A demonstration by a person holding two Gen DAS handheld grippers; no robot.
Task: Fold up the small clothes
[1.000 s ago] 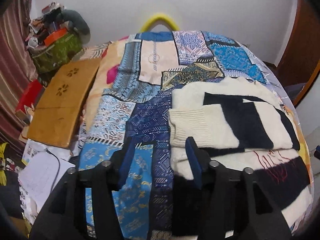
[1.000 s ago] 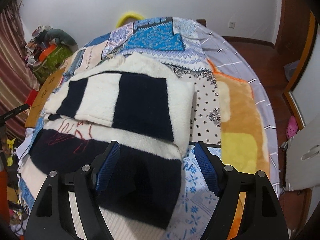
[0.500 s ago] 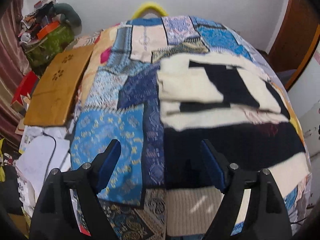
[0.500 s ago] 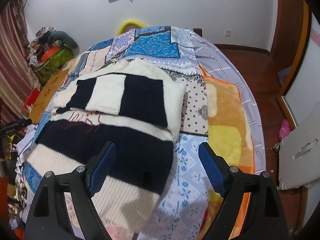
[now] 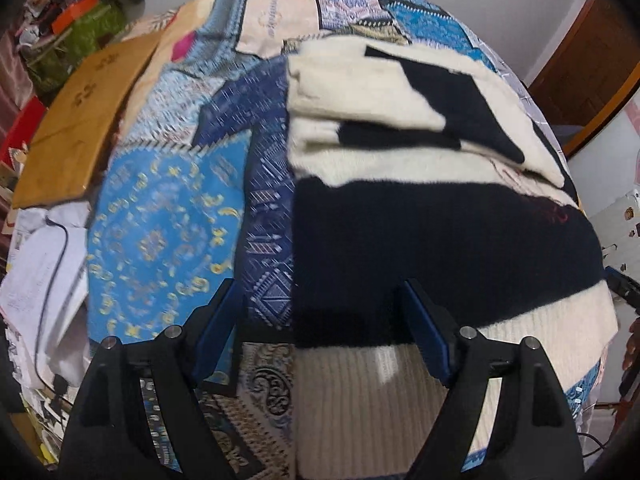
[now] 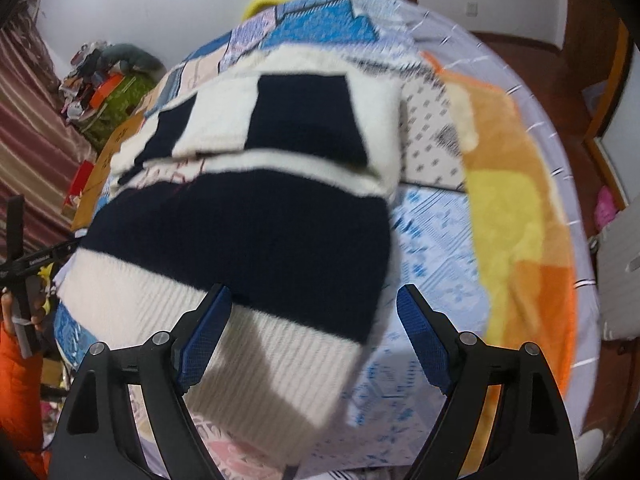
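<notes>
With sleeves already folded across the striped sweater (image 5: 440, 216) on the bed (image 6: 520, 208), both grippers (image 5: 320, 332) (image 6: 312, 332) hover, jaws wide and empty, above its six-o'clock hem, probably next to grip and fold toward twelve.

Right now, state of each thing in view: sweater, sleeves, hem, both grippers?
sweater: flat on the bedspread, partly folded.
sleeves: folded across the upper body, lying on top.
hem: ribbed, unfolded, nearest the grippers.
left gripper: open, empty, over the sweater's left edge near the hem.
right gripper: open, empty, over the sweater's right hem corner.
board: flat beside the bed.
</notes>
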